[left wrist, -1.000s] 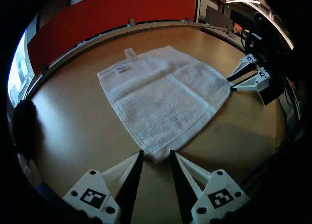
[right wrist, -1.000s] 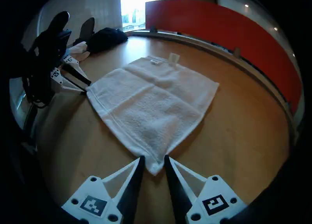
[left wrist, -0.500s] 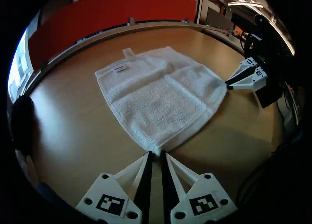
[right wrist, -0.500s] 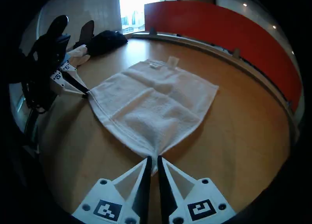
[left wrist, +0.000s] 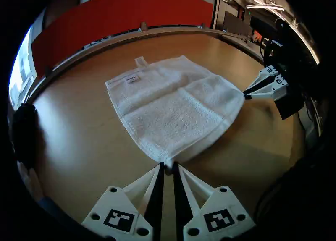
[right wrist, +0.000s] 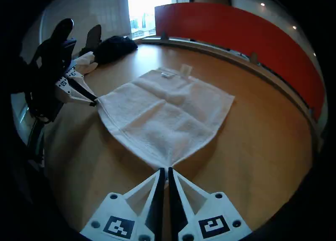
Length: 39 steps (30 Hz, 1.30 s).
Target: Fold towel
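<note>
The towel is white and lies spread on the table, near its middle. It forms a rough square, with one corner pointing toward each gripper. A small label and a hanging loop sit at the far edge, toward the red panel. The far part of the towel lies flat on the table. The edge running between the two held corners casts a shadow on the wood beneath it.

The left gripper holds the corner nearest its camera. Its fingers are pressed almost together, with the towel corner pinched between the tips. In the right gripper view, this gripper appears at the left side of the towel, its tips closed on that corner.

The right gripper holds the adjacent corner. Its fingers are likewise pressed nearly together, pinching the fabric at the tips. In the left gripper view, this gripper appears at the right side of the towel, its tips on that corner.

The table is light brown wood with a curved far rim. The red panel stands behind the rim. A dark bundle lies on the table near the window.
</note>
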### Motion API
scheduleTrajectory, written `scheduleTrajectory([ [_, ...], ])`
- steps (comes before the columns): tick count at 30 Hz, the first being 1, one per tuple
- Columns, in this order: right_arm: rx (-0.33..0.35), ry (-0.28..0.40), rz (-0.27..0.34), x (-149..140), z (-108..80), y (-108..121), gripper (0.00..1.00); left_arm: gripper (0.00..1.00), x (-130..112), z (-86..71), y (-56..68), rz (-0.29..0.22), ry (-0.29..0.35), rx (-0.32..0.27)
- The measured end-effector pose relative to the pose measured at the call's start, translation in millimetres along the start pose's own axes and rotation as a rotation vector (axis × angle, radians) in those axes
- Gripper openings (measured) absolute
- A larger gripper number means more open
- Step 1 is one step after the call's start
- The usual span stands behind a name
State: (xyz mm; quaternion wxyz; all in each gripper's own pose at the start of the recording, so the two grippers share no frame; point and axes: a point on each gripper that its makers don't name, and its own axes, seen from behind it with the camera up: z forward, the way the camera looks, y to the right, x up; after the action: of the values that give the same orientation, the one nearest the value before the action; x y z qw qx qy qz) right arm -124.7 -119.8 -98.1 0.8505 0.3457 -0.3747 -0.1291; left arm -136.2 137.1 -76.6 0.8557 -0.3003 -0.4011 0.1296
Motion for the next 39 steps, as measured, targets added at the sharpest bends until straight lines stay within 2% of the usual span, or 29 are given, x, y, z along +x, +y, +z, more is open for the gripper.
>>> scheduleTrajectory([
  [14, -0.012, 0.063, -0.015, 37.2, -30.7, 3.8, 0.06, 0.15, 24.8, -30.1, 4.1, -0.039, 0.032, 0.001],
  [23, -0.006, 0.1, -0.003, 57.2, -59.7, -2.2, 0.06, 0.15, 37.3, -55.1, 13.0, -0.063, 0.032, -0.016],
  [30, 0.001, 0.114, -0.003, 67.1, -81.1, -11.4, 0.06, 0.15, 38.3, -73.6, 20.7, -0.08, 0.014, -0.025],
  [39, 0.005, 0.11, 0.007, 68.5, -97.7, -19.7, 0.06, 0.15, 38.2, -94.9, 33.0, -0.105, 0.002, -0.036],
])
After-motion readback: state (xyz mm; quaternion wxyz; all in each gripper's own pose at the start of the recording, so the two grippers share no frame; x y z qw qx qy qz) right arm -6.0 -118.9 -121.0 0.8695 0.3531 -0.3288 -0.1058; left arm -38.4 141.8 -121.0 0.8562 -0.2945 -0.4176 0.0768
